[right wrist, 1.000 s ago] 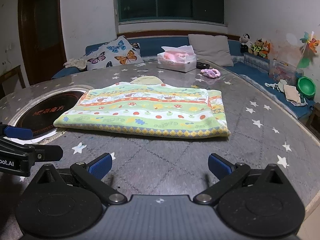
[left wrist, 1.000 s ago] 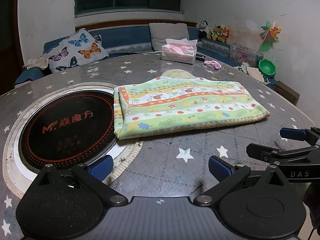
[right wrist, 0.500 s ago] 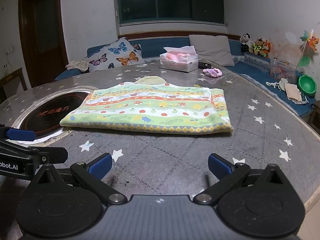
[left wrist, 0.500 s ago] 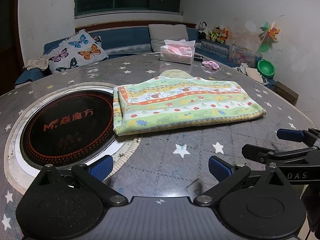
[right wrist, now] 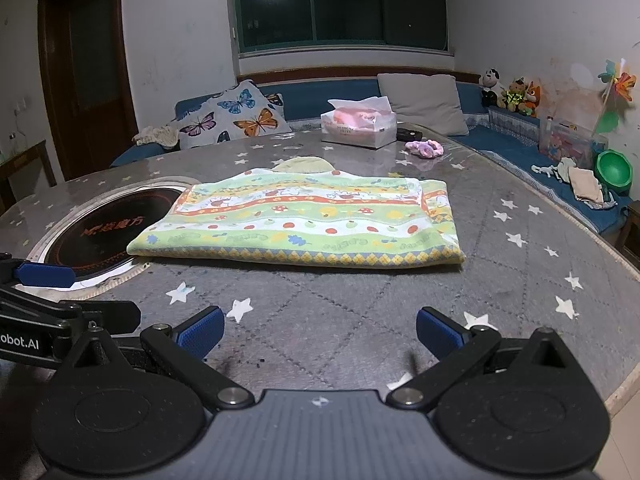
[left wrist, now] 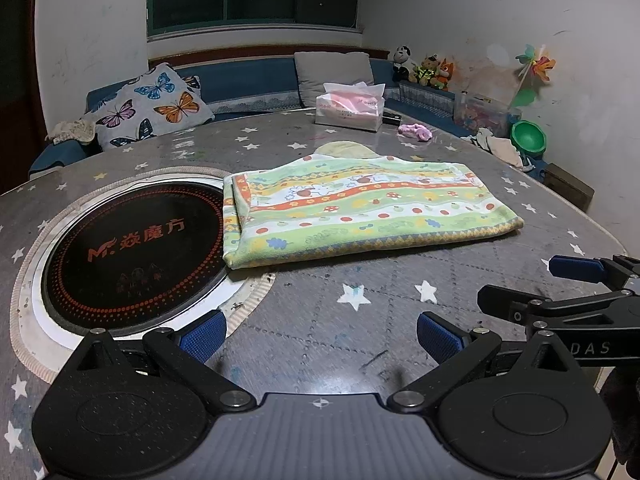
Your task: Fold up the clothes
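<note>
The folded garment [left wrist: 360,208] lies flat mid-frame on the starry table [left wrist: 320,320], its left edge overlapping the black cooktop [left wrist: 132,248]. Left gripper [left wrist: 320,334] and right gripper [right wrist: 320,330] hover below, fingers apart, empty; a one-layer pinch could undo the fold

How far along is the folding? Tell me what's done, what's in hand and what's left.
Done: the striped green garment lies flat on the star-patterned table as a layered rectangle, one end doubled over.
In hand: nothing. The left gripper and right gripper are both open, short of the cloth's near edge.
Left: possibly one more fold to halve the rectangle, though it may already count as finished.
</note>
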Tool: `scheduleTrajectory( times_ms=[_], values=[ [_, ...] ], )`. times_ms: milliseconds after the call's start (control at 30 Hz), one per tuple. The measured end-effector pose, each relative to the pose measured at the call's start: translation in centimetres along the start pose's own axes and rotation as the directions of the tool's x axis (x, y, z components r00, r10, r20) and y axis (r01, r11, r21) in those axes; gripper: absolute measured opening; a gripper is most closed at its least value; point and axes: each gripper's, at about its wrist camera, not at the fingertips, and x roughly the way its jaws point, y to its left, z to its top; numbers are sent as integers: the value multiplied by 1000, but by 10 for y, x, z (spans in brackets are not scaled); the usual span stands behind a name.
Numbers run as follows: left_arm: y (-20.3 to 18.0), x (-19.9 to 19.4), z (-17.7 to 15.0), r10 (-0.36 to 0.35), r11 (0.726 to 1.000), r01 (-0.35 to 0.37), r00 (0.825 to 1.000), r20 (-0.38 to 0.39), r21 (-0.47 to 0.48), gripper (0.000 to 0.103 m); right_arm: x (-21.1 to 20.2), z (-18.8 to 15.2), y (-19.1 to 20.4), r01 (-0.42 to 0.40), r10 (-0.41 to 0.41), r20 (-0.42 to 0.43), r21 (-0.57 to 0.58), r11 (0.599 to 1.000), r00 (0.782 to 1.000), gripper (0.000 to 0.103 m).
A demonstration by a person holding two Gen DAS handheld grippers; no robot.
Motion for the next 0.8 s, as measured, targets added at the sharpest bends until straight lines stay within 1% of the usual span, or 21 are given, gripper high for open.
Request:
scheduleTrajectory(
  times_ms=[800],
  values=[
    [-1, -2, 0, -3, 1000, 3, 1000, 0, 1, 103, 0, 0, 3, -11, 11, -2, -2, 1000, 1000, 103]
  ],
)
